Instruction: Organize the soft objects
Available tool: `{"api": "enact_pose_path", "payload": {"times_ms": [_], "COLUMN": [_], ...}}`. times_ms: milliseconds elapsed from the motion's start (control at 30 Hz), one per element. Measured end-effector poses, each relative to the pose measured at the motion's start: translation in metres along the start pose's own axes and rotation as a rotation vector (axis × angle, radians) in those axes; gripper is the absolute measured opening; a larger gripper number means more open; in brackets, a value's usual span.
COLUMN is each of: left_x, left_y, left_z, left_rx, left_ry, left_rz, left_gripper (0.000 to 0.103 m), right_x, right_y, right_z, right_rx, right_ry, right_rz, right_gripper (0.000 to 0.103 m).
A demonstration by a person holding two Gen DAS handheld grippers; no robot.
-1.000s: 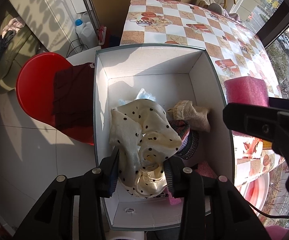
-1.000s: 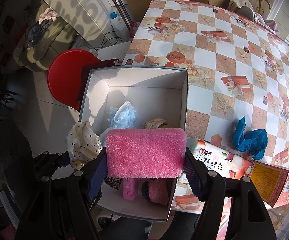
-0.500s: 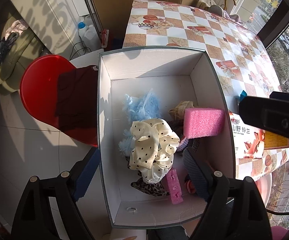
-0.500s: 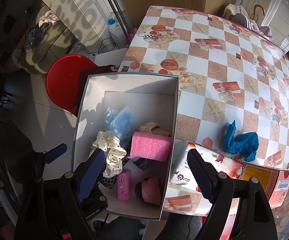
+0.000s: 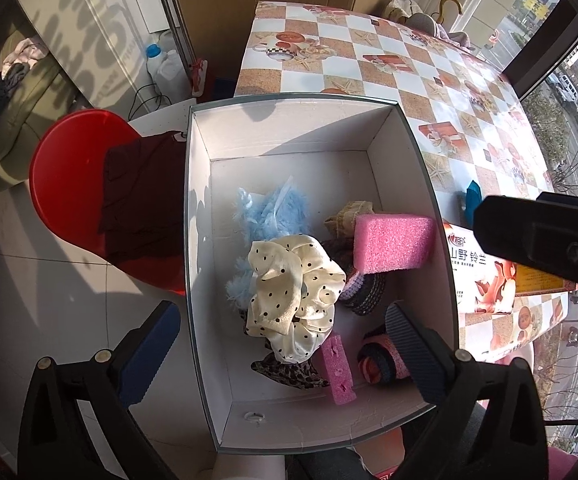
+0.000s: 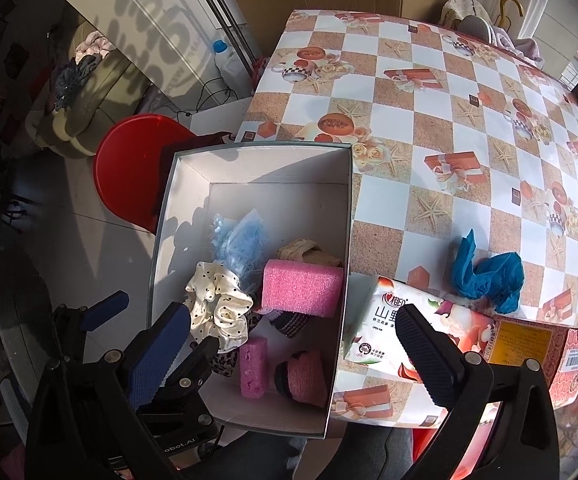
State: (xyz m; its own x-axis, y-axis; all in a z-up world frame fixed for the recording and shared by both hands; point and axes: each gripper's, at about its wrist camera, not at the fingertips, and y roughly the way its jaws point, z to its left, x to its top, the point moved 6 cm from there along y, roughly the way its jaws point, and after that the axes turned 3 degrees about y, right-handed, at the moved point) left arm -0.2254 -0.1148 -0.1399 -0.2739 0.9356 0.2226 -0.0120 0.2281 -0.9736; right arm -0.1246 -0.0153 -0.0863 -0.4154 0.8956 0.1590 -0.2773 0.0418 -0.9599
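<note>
A white box (image 5: 277,124) (image 6: 177,184) holds several soft things. A cream dotted scrunchie (image 5: 293,292) (image 6: 219,308) lies in the middle. A pink foam block (image 5: 393,244) (image 6: 301,288) rests on top at the right. A blue fluffy piece (image 5: 269,212) (image 6: 241,236), a small pink foam piece (image 5: 339,364) (image 6: 253,364) and a pink-and-black roll (image 6: 303,372) lie around them. My left gripper (image 5: 285,352) is open and empty above the box's near end. My right gripper (image 6: 293,352) is open and empty above the box's near right edge. A blue cloth (image 6: 485,276) lies on the table.
The checkered table (image 6: 449,92) stretches to the right and back. A tissue pack (image 6: 393,328) and a red carton (image 6: 537,340) lie beside the box. A red stool (image 5: 77,184) with a dark cloth (image 5: 141,196) stands left of the box.
My left gripper opened and let the dotted scrunchie drop into the box. My right gripper opened and let the pink foam block drop in. Both grippers have since risen.
</note>
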Motion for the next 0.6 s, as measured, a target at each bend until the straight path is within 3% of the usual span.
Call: {"api": "enact_pose_path", "payload": {"times_ms": [600], "left_x": [0.003], "left_y": [-0.014], "left_z": [0.003], "left_rx": [0.025], "left_ry": [-0.006], "left_rz": [-0.027], "left_gripper": [0.103], "right_x": [-0.010], "right_y": [-0.006], "right_z": [-0.003], "right_rx": [-0.020], "right_ry": [0.011], "right_rz": [-0.002], "right_gripper": [0.103]}}
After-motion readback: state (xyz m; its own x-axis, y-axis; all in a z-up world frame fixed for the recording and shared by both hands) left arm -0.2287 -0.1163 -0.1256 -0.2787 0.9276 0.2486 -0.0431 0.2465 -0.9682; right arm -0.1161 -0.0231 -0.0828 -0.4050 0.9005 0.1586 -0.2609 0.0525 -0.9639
